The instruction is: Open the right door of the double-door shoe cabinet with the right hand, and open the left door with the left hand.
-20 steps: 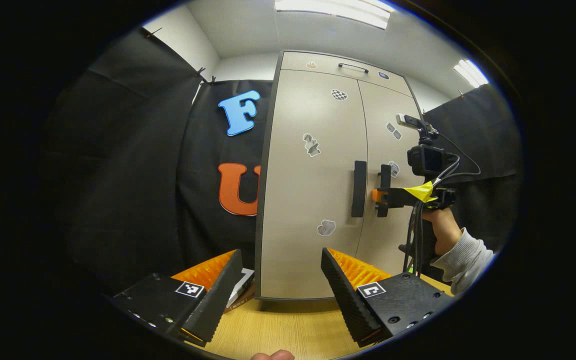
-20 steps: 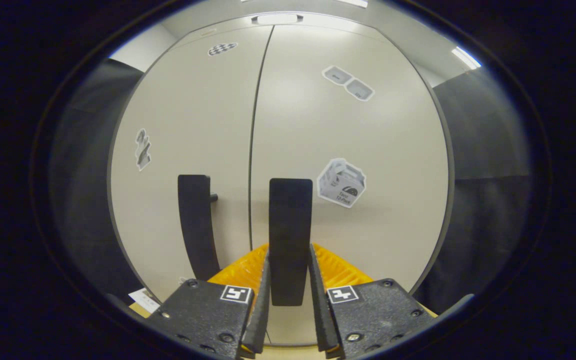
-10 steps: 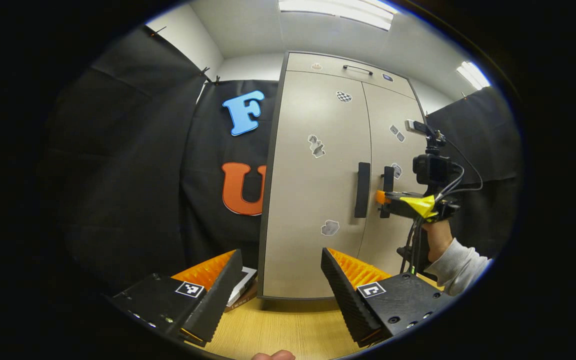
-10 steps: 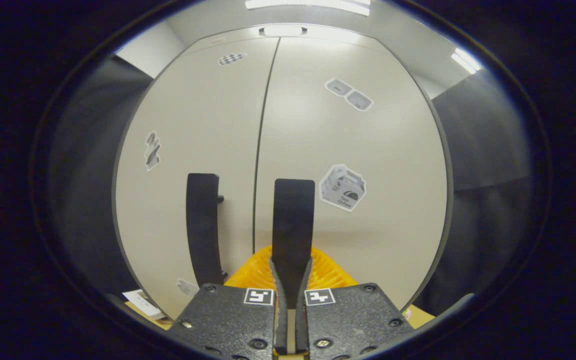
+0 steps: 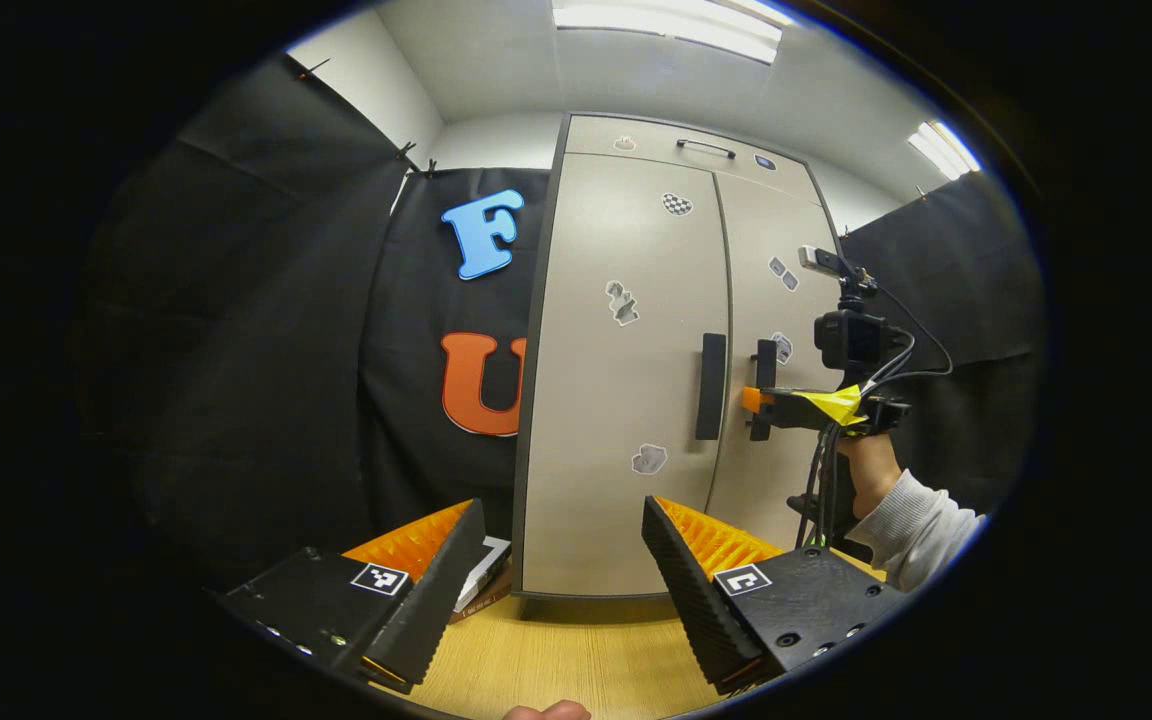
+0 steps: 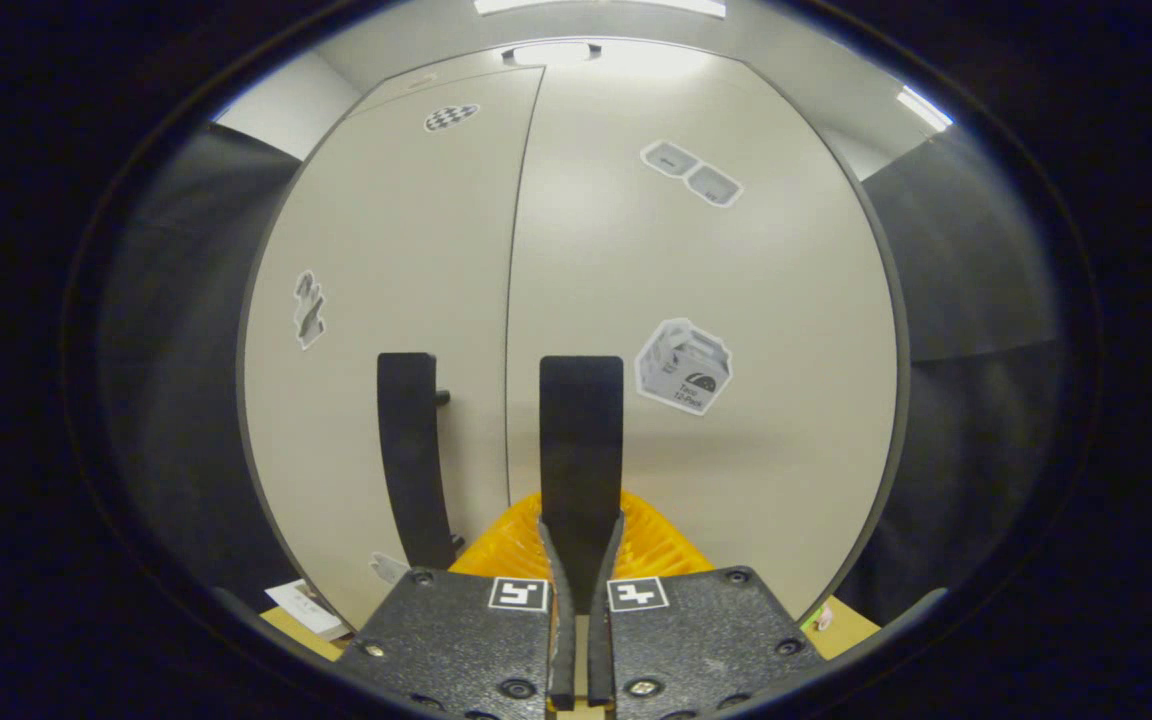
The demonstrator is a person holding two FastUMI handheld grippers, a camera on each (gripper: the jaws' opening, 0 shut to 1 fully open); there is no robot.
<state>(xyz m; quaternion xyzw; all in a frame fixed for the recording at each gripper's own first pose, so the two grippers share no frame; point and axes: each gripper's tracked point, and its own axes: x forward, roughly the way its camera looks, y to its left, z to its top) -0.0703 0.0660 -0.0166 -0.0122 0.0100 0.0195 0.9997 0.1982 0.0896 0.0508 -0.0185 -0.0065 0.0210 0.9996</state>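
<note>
The beige shoe cabinet (image 5: 616, 400) stands ahead with both doors looking flush. In the left gripper view, the left door's dark vertical handle (image 5: 710, 386) is beside the right door's handle (image 5: 763, 375). My left gripper (image 5: 556, 560) hangs open well short of the cabinet, with nothing between its fingers. Farther off, a hand (image 5: 871, 470) holds my right gripper (image 5: 756, 398) against the right handle. In the right gripper view, my right gripper (image 6: 581, 545) is shut on the right door's handle (image 6: 581, 440). The left door's handle (image 6: 411, 450) stands free to its left.
The cabinet stands on a light wooden surface (image 5: 556, 650). A flat book-like item (image 5: 481, 580) lies at its lower left corner. A top drawer with a small handle (image 5: 706, 148) sits above the doors. Black cloth walls flank the cabinet.
My right gripper went from open around the right handle to shut on it, and has held since. My left gripper stays open and has hardly moved.
</note>
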